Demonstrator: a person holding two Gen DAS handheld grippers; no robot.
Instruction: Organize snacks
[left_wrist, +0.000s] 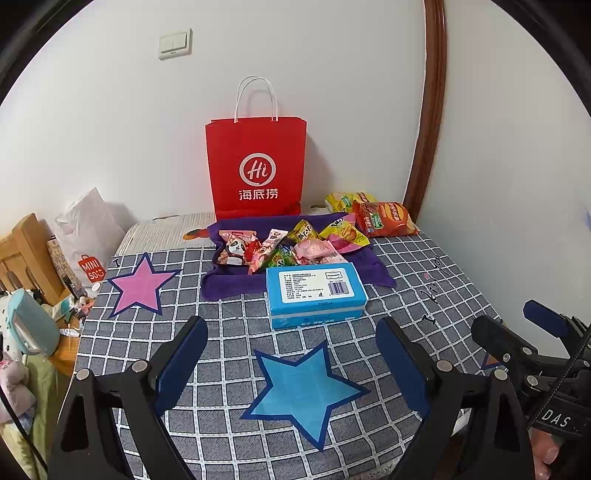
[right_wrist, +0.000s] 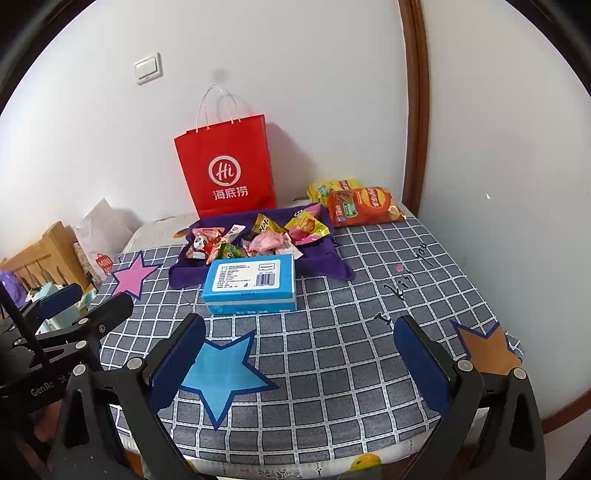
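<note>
Left wrist view: the left gripper (left_wrist: 291, 365) and right gripper (right_wrist: 299, 358) hang with fingers spread and empty over the grey checked tablecloth (left_wrist: 406, 295). The small wrapped snacks (left_wrist: 284, 247) lie heaped on a purple cloth (left_wrist: 229, 284), gathered behind the blue tissue pack (left_wrist: 316, 291), with the upright red paper bag (left_wrist: 256, 166) near, perhaps as their container.

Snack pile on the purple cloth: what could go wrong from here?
The blue box sits directly in front of the snack pile, so a reaching gripper may bump it. Packets overlap, so the jaws might pinch two. The red bag stands unsupported and could tip during loading.
</note>
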